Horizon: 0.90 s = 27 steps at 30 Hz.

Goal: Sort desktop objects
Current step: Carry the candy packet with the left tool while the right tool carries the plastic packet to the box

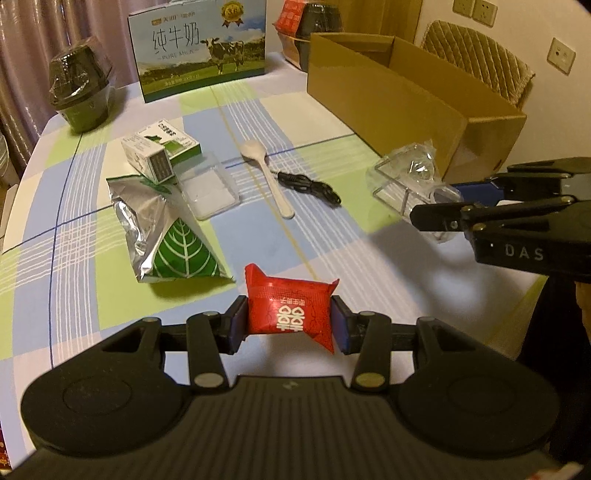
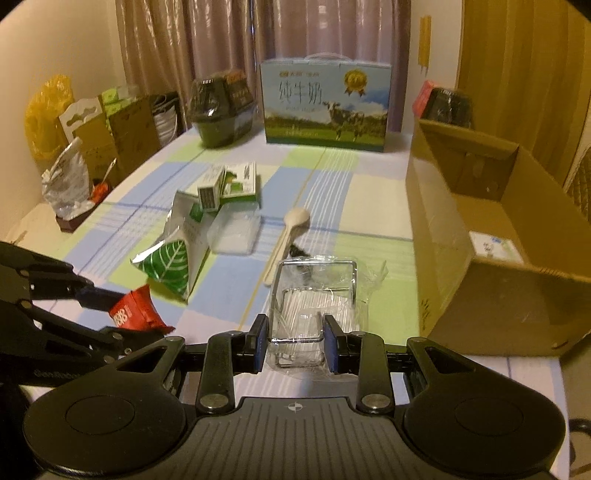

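My left gripper (image 1: pixel 290 325) is shut on a red candy packet (image 1: pixel 290 306) and holds it above the table's near edge; the packet also shows in the right wrist view (image 2: pixel 135 310). My right gripper (image 2: pixel 295 341) is shut on a clear plastic-wrapped wire holder (image 2: pixel 314 291), which also shows in the left wrist view (image 1: pixel 406 177). An open cardboard box (image 2: pixel 491 266) stands to the right. On the checked tablecloth lie a foil bag with a green leaf (image 1: pixel 166 229), small green-white cartons (image 1: pixel 159 151), a clear lid (image 1: pixel 210 188), a white spoon (image 1: pixel 266 173) and a black cable (image 1: pixel 308 184).
A pure milk carton case (image 1: pixel 201 48) stands at the table's back. Dark wrapped bowls (image 1: pixel 81 85) sit at the back left and behind the cardboard box (image 1: pixel 310 33). A chair (image 1: pixel 487 59) stands behind the box. Bags and boxes (image 2: pixel 92 147) crowd the far left.
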{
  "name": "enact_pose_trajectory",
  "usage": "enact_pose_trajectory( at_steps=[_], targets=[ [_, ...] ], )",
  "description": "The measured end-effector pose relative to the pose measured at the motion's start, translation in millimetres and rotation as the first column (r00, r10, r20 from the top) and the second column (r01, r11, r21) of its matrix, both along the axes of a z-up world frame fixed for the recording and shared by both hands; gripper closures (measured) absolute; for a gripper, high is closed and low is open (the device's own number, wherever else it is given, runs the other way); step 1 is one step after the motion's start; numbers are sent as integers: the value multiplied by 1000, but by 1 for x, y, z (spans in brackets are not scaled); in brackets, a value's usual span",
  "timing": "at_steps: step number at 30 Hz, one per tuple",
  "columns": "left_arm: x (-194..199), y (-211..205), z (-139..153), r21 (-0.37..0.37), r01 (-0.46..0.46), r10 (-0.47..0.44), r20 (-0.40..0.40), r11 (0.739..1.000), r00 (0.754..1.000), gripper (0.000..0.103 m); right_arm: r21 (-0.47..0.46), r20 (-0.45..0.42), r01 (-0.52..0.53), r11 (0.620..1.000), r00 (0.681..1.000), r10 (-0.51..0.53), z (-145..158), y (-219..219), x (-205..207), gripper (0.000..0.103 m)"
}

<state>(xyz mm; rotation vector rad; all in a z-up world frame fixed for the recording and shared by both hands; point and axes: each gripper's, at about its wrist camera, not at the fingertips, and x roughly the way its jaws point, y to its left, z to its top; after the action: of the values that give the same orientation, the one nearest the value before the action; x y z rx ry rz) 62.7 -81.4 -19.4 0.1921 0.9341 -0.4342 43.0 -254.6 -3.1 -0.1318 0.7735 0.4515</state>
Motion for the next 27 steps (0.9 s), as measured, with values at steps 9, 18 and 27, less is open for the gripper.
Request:
enact_pose_trajectory(
  at_steps=[9,18,27],
  targets=[
    [-1,-19,21,-13,6,-5,40,1000,999,62,16,55,23,1000,998,-24,26,-15,0,75],
    [8,-45,41,-40,18,-15,77,999,997,62,36,117,62,997,991,-66,52,-37,9,75],
    [27,-96,66,-100,74,-62,117,992,991,62,38,174,159,987,971,-163,78,-89,34,75]
  ],
)
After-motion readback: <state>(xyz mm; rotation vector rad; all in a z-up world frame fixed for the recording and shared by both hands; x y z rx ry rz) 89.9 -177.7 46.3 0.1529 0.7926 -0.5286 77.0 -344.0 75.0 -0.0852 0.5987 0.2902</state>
